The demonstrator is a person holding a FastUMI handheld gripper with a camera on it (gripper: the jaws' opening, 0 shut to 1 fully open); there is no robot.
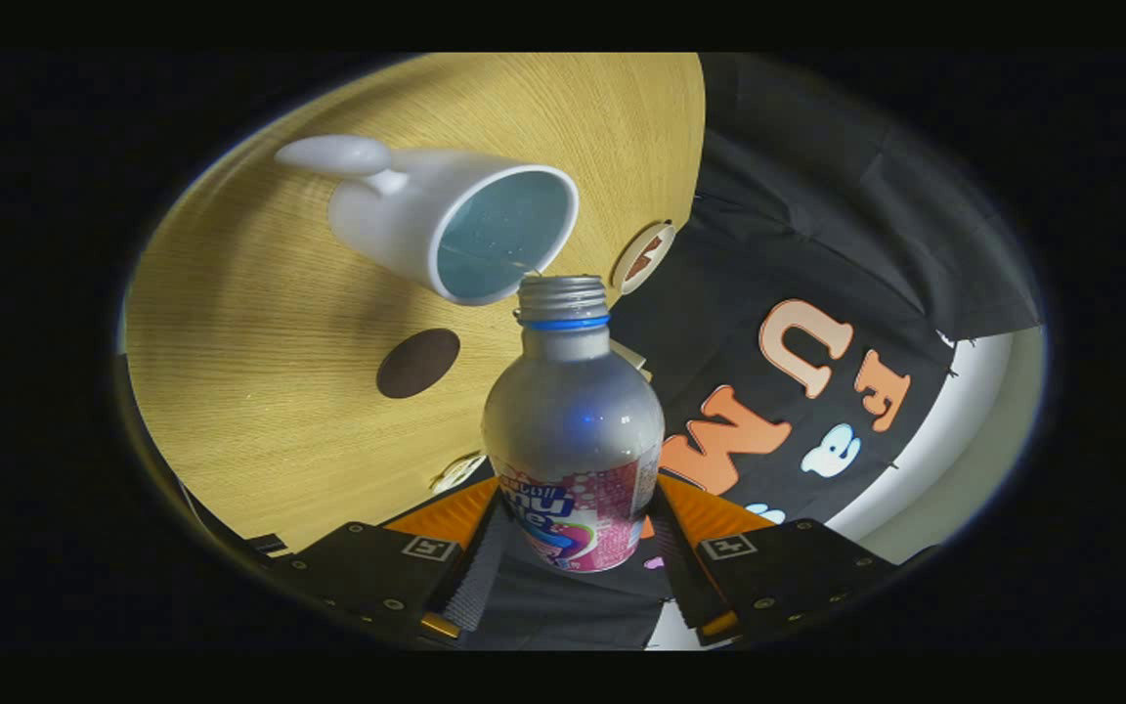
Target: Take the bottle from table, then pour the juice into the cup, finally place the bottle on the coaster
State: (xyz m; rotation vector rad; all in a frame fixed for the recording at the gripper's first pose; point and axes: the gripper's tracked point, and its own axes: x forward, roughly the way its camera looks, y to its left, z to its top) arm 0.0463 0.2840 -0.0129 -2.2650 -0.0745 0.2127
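while gripper clamps bottle, cup waits.

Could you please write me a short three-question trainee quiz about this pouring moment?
1. True or false: the gripper is shut on the silver bottle with a pink label.
2. The bottle's uncapped mouth sits nearest: A) the white mug with a pale blue inside, B) the dark brown round coaster, C) the fingers.
3. What surface does the coaster lie on?

Key: 1 true; 2 A; 3 the light wooden table.
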